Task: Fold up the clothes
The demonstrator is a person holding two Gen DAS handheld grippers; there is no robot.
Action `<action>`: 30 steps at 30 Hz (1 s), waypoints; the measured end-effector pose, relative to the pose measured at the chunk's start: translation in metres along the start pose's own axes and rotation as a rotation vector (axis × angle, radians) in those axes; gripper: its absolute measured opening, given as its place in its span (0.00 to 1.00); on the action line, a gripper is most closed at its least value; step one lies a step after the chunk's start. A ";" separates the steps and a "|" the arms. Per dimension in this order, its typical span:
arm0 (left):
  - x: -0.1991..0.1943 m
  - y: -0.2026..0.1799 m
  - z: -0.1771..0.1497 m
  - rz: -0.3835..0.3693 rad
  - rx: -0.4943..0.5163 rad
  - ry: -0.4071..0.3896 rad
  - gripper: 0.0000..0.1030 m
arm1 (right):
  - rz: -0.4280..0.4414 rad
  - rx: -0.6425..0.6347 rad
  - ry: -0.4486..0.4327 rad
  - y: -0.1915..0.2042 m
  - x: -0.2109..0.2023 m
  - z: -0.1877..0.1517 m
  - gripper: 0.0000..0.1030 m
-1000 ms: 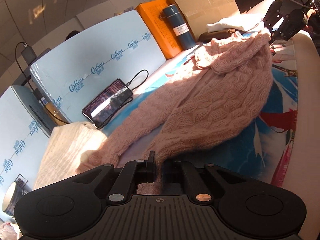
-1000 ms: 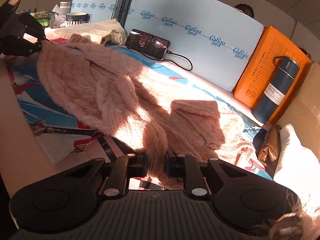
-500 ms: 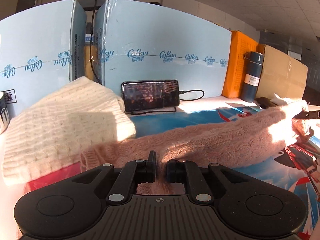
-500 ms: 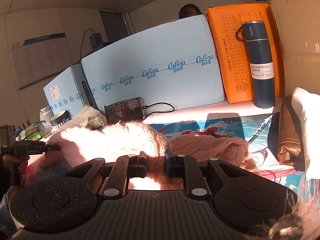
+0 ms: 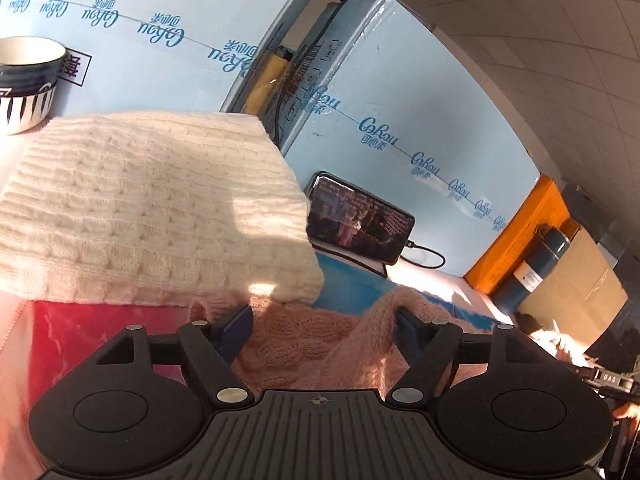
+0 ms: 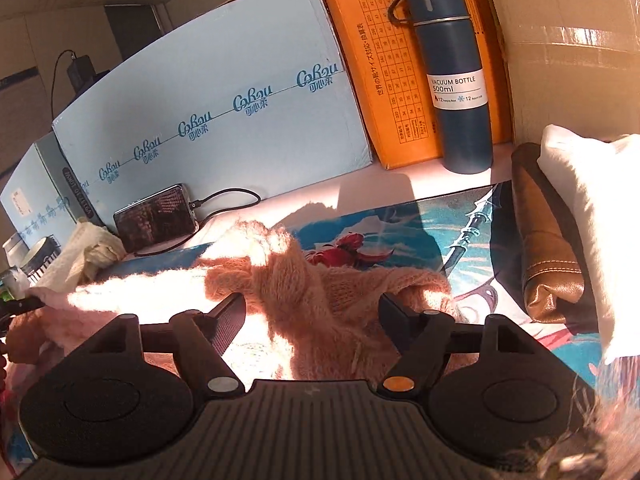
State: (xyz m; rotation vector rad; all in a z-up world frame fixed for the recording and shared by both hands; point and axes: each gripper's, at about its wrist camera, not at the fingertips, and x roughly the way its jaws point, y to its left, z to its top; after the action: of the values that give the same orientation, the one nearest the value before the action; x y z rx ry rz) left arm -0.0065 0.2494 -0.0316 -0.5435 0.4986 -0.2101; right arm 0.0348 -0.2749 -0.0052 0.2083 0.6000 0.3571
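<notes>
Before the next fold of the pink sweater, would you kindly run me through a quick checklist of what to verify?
1. Left gripper released: ok, its fingers have just been opening and stand apart, pink sweater lying loose between them.
2. Right gripper released: ok, also just opened, knit between the fingers unpinched.
3. Sweater lying flat: not ok, it is bunched in front of both grippers.
4. Clear of the cream sweater: not ok, the pink knit lies right at its edge.
5. Phone and vacuum bottle out of the way: ok, both back by the boxes.

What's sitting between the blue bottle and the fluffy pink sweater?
Only bare table and the picture mat, seen from the right wrist, separate the bottle and the sweater.
</notes>
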 end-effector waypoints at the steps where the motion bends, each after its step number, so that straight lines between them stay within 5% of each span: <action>1: 0.000 0.003 0.000 -0.008 -0.020 -0.003 0.73 | -0.007 0.007 -0.005 0.000 0.002 0.002 0.74; 7: -0.007 0.020 0.004 -0.055 -0.111 -0.032 0.77 | -0.057 0.056 -0.031 -0.001 0.014 0.014 0.75; 12: -0.025 0.027 0.002 -0.106 -0.174 -0.050 0.87 | 0.052 0.031 -0.039 0.011 0.018 0.015 0.80; 17: -0.046 0.008 -0.007 -0.090 -0.056 -0.062 0.97 | -0.047 -0.032 -0.009 0.027 0.030 0.009 0.82; 24: -0.064 -0.016 -0.020 -0.127 0.126 -0.060 1.00 | -0.094 0.061 -0.057 0.015 0.024 -0.001 0.82; 30: -0.058 -0.032 -0.042 0.058 0.330 0.041 1.00 | -0.156 0.066 -0.216 0.020 -0.041 -0.020 0.83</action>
State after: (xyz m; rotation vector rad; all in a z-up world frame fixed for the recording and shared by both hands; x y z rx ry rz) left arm -0.0792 0.2223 -0.0219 -0.2034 0.5066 -0.2429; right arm -0.0134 -0.2707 0.0051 0.2582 0.4123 0.1608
